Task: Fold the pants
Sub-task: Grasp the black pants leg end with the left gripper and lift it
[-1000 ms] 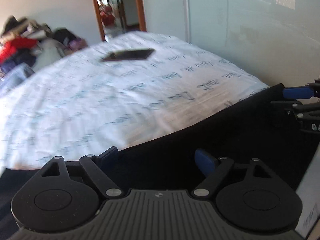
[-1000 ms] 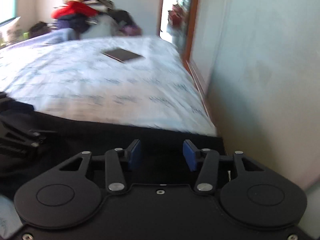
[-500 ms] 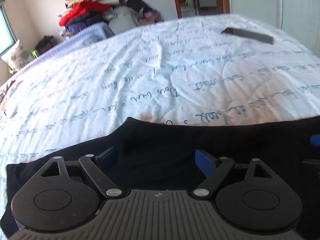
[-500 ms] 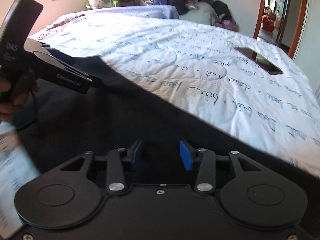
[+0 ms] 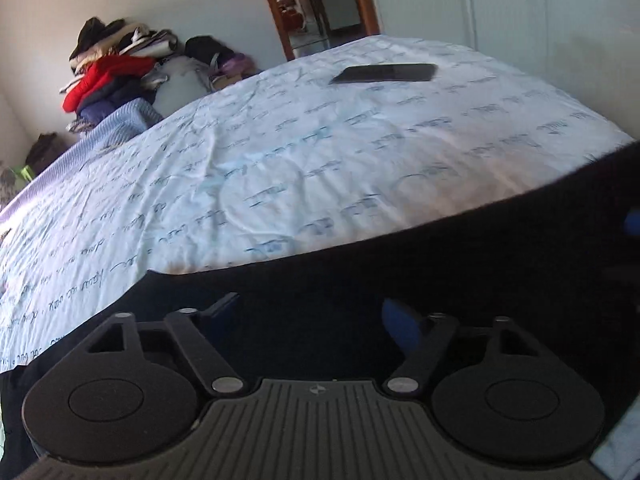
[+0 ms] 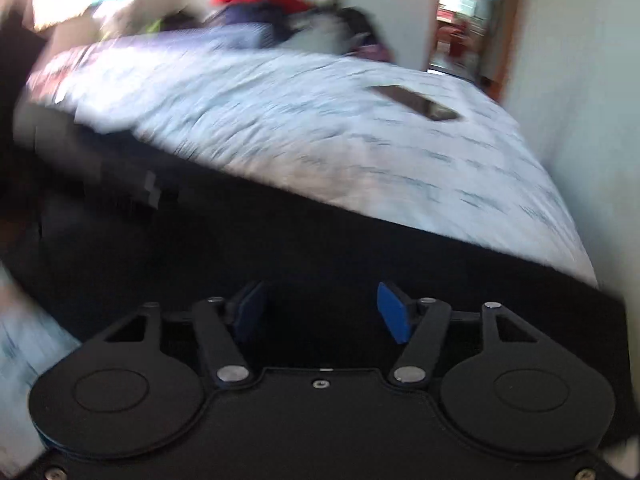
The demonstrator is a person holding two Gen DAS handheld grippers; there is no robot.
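Your left hand-held gripper (image 5: 306, 316) is closing and the right hand-held gripper (image 6: 320, 312) opening, both unclamped above the pants (image 5: 440, 272); grab carelessly and you'll pinch one layer only, skewing the fold.

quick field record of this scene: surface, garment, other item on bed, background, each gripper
surface: bed with white script-print cover
garment: black pants spread along the near edge
other item: dark phone lying flat, far side
background: clothes pile, open doorway
left gripper: over the pants, jaws closing, pads not pressing
right gripper: over the pants, jaws opening, view blurred
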